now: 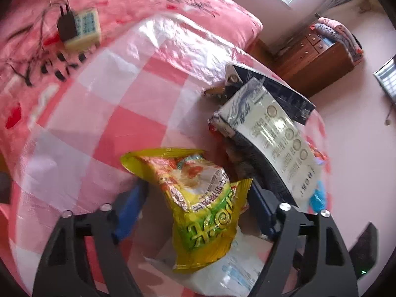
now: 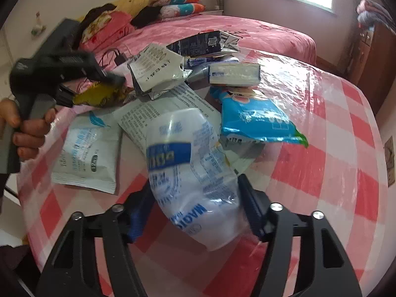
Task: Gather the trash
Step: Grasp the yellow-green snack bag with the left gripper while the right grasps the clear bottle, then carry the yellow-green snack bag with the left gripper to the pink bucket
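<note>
**Both grippers at the litter pile on the checked table**

1. Work surface. A table (image 2: 334, 128) covered with a glossy red-and-white checked cloth stands beside a bed (image 2: 259, 32) with a pink cover. The trash lies in a loose heap on the half of the table nearer the bed.

2. Left gripper (image 1: 195, 198). The jaws straddle a yellow-green snack bag (image 1: 205, 212). The right pad touches the crumpled edge of the bag. A gap shows between the bag and the left pad, so the bag is between the jaws but not pinched. From the right wrist camera, a hand (image 2: 27, 133) holds this gripper at the left edge of the heap.

3. Right gripper (image 2: 195, 203). The jaws are clenched on a clear plastic wrapper with blue print (image 2: 195, 173). Both pads press its sides.

4. Remaining trash.
   - A white sachet (image 2: 86, 156) lies flat to the left of the held wrapper.
   - A blue packet (image 2: 257, 121) lies to its right.
   - A printed paper sheet (image 2: 158, 113) lies between them.
   - A silver foil pouch (image 2: 158, 71), a dark carton (image 2: 198, 43) and a small white box (image 2: 234, 74) lie farther back.

5. On the bed. A power strip with a plugged-in adapter (image 1: 79, 28) lies apart from the table.
</note>
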The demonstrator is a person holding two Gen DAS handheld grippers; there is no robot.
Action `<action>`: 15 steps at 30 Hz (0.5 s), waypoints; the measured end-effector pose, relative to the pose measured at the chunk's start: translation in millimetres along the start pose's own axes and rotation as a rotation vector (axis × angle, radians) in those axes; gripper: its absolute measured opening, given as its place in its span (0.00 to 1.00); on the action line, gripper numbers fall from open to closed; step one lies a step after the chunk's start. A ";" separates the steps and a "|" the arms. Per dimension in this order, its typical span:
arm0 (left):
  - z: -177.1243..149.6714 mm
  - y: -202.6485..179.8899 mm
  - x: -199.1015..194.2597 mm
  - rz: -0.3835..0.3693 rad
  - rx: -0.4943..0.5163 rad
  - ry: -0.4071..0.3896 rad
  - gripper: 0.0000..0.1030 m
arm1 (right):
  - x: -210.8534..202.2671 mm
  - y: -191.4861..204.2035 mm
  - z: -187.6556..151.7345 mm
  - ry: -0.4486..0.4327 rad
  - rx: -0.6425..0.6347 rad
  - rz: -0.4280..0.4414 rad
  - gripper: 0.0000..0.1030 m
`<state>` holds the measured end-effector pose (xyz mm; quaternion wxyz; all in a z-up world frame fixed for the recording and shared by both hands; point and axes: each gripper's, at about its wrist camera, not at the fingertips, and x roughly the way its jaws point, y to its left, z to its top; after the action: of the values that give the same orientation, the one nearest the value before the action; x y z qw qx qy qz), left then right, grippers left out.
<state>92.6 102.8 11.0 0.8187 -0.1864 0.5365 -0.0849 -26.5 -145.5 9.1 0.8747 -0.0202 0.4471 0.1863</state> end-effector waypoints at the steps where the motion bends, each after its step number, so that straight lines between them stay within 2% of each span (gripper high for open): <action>1: -0.5 -0.6 1.2 0.004 0.003 0.006 0.63 | -1.5 -0.3 -1.7 -0.001 0.007 0.003 0.55; 3: -2.8 -0.3 -0.6 0.008 0.005 -0.006 0.52 | -4.9 -3.0 -3.9 -0.004 0.036 0.017 0.54; 6: -7.5 -0.5 -3.4 0.022 0.033 -0.017 0.46 | -7.6 -5.1 -4.5 -0.001 0.063 0.032 0.54; 8: -12.6 -0.5 -7.2 0.038 0.052 -0.034 0.43 | -7.2 -8.3 -3.2 -0.003 0.100 0.066 0.68; 10: -17.1 -0.7 -11.7 0.047 0.067 -0.049 0.41 | -7.9 -9.9 0.2 -0.010 0.132 0.084 0.77; 15: -29.1 0.2 -34.6 0.039 0.102 -0.103 0.40 | -4.4 -2.0 8.5 -0.025 0.106 0.030 0.77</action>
<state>51.9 108.4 29.9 0.8551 -0.1382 0.4921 -0.0864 -21.6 -147.0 17.4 0.8770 0.0353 0.4457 0.1759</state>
